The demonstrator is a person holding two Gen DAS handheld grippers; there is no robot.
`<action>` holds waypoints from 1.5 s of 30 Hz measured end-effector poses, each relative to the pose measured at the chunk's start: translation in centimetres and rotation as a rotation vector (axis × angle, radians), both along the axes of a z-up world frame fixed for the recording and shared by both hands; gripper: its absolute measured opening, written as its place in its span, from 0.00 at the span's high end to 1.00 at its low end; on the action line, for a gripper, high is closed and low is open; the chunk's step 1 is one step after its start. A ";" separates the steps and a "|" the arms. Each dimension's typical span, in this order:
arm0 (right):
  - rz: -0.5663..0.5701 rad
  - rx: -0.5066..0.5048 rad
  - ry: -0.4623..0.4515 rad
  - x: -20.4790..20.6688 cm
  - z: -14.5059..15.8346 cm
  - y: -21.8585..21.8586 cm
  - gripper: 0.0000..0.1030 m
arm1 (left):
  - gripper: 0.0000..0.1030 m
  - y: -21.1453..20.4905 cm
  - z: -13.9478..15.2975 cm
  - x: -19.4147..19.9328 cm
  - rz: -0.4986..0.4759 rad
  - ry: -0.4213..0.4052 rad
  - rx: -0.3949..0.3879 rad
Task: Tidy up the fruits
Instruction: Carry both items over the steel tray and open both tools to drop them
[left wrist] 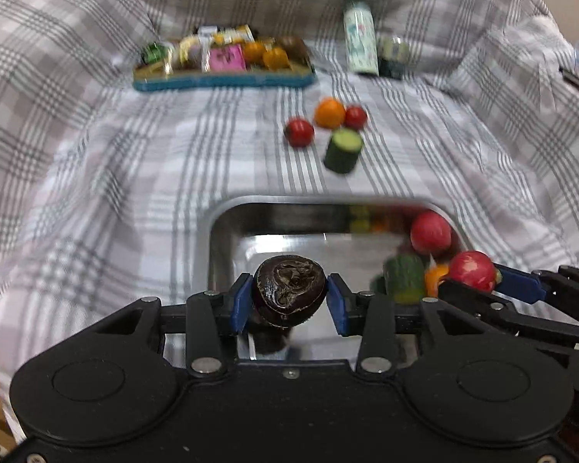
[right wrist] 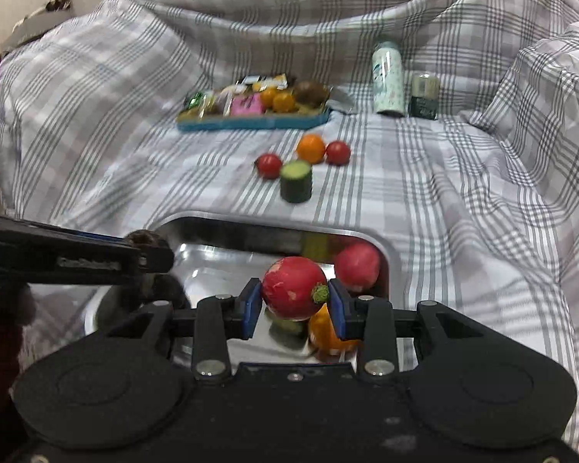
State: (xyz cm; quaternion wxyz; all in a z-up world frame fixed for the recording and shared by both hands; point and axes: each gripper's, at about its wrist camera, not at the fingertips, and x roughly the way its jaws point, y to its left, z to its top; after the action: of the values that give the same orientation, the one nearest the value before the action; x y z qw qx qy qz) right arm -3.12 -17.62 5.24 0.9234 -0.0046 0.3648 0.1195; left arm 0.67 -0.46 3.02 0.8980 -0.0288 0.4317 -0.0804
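Observation:
My left gripper (left wrist: 289,298) is shut on a dark brown, wrinkled round fruit (left wrist: 289,289), held just above the steel tray (left wrist: 227,212). My right gripper (right wrist: 295,301) is shut on a red round fruit with a green stem end (right wrist: 293,289), over the same tray (right wrist: 390,254). Inside the tray lie another red fruit (right wrist: 358,266), an orange one (right wrist: 326,333) and a green cucumber piece (left wrist: 403,279). Beyond the tray, on the checked cloth, sit two red tomatoes (right wrist: 269,165) (right wrist: 337,152), an orange (right wrist: 310,148) and a cut cucumber piece (right wrist: 296,181).
A blue tray (right wrist: 251,121) with snack packets and small fruits stands at the back. To its right are a pale bottle (right wrist: 386,77) and a small jar (right wrist: 424,94). The cloth rises in folds at both sides and behind. The two grippers hang side by side, close together.

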 end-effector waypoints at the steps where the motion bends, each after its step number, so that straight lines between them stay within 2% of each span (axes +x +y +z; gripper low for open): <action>1: 0.008 -0.007 0.009 -0.1 -0.2 0.2 0.63 | 0.52 -0.2 -0.3 -0.1 -0.004 0.011 -0.002; 14: -0.009 -0.042 0.071 -0.2 -1.6 0.0 0.63 | 0.52 -1.1 -1.5 -0.4 -0.042 0.047 0.004; 22: 0.004 -0.034 0.102 0.0 -2.0 0.0 0.62 | 0.52 -1.3 -1.1 -0.7 -0.051 0.016 0.004; 29: -0.008 -0.012 0.104 -0.1 -2.0 -0.3 0.62 | 0.52 -1.1 -1.0 -0.8 -0.048 0.015 -0.019; 45: -0.009 -0.009 0.078 0.0 -1.5 -0.2 0.61 | 0.52 -1.1 -0.7 -1.1 -0.035 0.003 -0.004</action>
State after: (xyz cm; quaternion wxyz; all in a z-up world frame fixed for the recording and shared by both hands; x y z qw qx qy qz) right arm -3.15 -17.85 3.73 0.9089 -0.0026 0.4011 0.1138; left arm -0.47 -1.59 2.32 0.8958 -0.0231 0.4333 -0.0967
